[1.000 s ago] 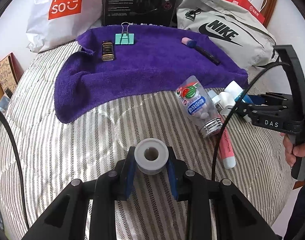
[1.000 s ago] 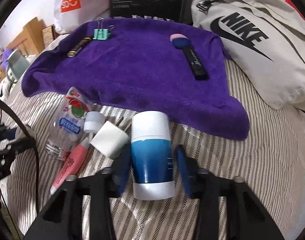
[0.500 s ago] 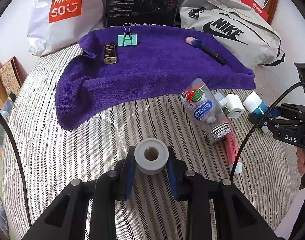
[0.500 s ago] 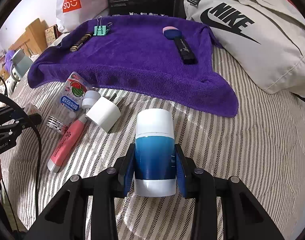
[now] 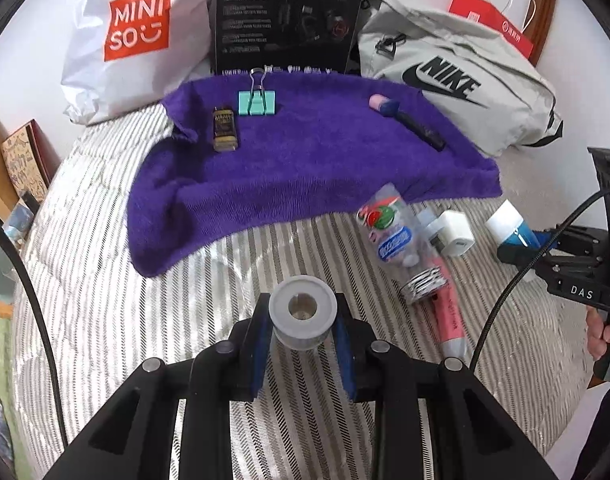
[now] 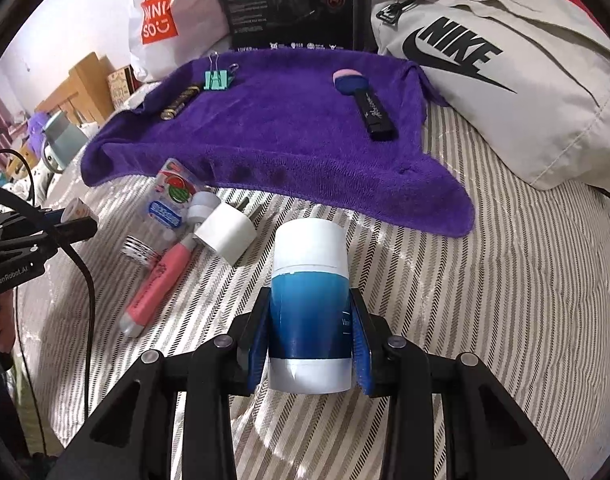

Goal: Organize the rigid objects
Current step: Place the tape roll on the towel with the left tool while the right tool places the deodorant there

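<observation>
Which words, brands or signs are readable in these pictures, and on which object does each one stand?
"MINISO": white shopping bag.
"NIKE" with swoosh: grey bag.
"DAS": right hand-held gripper.
"GenRobot.AI": left hand-held gripper.
Too small or blurred: black box, candy bottle, red bag, blue-and-white container, black tube.

We note a purple towel (image 5: 305, 168) of plush, matt terry cloth lying on a striped bed cover (image 5: 105, 300) of woven herringbone fabric with a slight sheen. The blue-and-white bottle (image 6: 310, 312) reads as smooth, glossy plastic, the grey roll (image 5: 303, 318) as matt with a smooth face, and the clear bottle (image 5: 397, 240) as transparent plastic with a ribbed silvery cap. We record the binder clip (image 5: 257, 98) with bright metal wire handles and the shopping bag (image 5: 133, 36) as thin, crinkled glossy plastic.
</observation>
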`<action>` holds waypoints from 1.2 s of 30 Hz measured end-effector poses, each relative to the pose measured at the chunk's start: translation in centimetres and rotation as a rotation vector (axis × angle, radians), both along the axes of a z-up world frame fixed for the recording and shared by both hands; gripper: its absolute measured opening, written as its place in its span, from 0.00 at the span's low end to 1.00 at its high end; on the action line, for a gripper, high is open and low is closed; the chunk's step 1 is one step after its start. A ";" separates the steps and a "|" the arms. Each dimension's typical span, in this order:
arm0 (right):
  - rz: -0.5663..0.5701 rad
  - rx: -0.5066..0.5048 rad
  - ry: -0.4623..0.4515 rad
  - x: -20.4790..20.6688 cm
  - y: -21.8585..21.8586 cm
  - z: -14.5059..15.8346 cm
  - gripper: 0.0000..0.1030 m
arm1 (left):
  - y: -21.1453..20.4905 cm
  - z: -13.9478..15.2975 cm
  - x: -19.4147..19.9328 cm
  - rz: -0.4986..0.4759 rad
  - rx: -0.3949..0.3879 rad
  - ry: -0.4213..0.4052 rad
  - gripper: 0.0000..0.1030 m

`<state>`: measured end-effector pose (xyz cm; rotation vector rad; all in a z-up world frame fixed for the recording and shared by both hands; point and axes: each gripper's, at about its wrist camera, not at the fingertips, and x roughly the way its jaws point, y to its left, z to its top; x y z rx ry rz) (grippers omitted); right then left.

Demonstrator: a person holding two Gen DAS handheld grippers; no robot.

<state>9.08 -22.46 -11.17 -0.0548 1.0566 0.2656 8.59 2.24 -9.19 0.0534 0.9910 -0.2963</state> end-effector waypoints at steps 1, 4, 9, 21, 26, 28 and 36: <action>-0.003 0.000 -0.003 -0.1 -0.1 0.3 0.35 | 0.0 0.3 0.0 -0.001 0.001 -0.005 0.27; -0.003 0.003 -0.009 -0.1 -0.5 1.0 0.35 | 0.1 1.2 0.1 -0.002 -0.010 -0.015 0.27; -0.012 0.014 -0.022 0.2 -1.1 2.3 0.35 | -0.1 2.0 1.0 0.002 -0.005 -0.025 0.27; 0.000 0.023 -0.058 3.1 -1.1 4.6 0.35 | 1.3 3.1 3.2 0.036 -0.015 -0.057 0.27; 0.012 0.023 -0.057 5.1 -0.4 4.5 0.35 | 1.9 3.3 4.7 0.045 -0.029 -0.059 0.27; 0.012 0.013 -0.052 5.9 -0.1 4.3 0.35 | 2.0 3.4 5.5 0.048 -0.027 -0.061 0.27; -0.004 -0.002 -0.018 10.4 0.0 2.9 0.35 | 2.2 2.8 8.8 0.051 -0.028 -0.054 0.27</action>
